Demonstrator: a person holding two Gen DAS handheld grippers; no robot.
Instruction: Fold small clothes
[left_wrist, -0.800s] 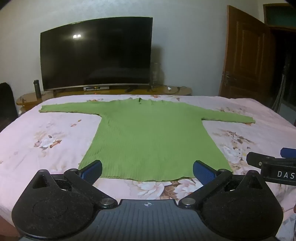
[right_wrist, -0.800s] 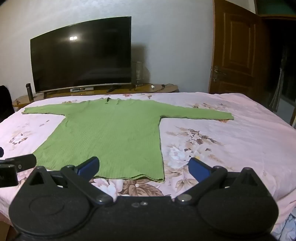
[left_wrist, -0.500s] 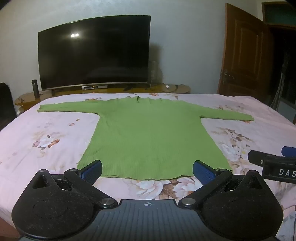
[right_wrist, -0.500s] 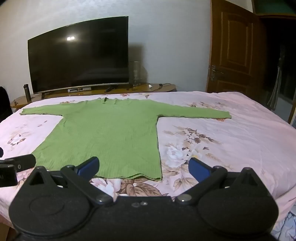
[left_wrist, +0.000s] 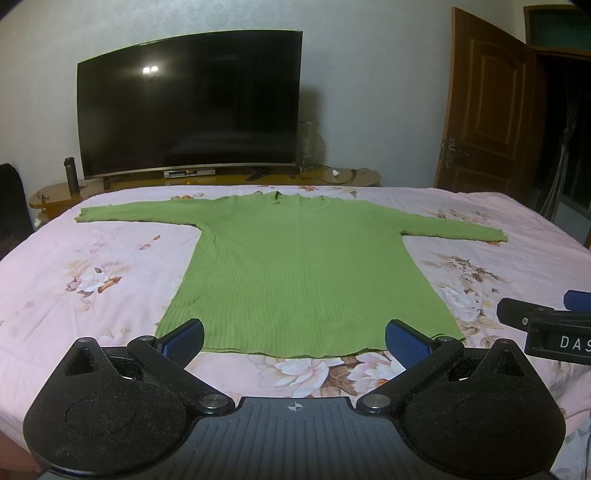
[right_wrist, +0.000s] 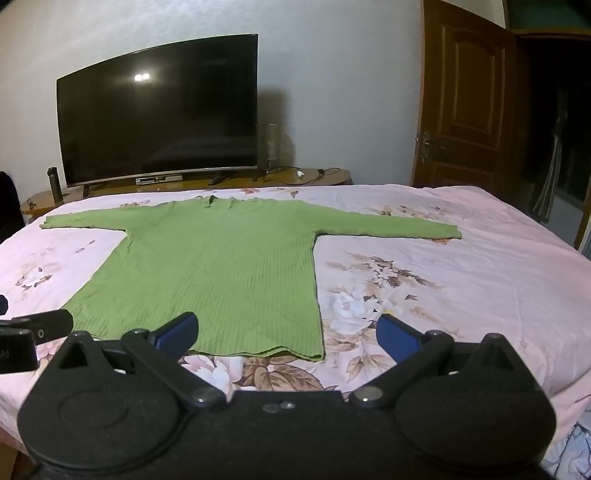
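The green sweater (left_wrist: 303, 273) lies flat on the floral bedspread (left_wrist: 92, 266), sleeves outspread. Left gripper (left_wrist: 294, 338) and right gripper (right_wrist: 288, 334) gape wide, empty, near its hem. "DAS" shows on the right gripper's side.

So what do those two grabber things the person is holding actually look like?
Both look alike. The left gripper is matt black plastic with two rounded, fan-shaped lobes, a ribbed centre plate bearing a small crosshair mark, silver pivot bolts, and blue textured pads on its fingers. The right gripper has the same build; seen from the left camera, its side carries white letters "DAS". No cables or sleeves show.
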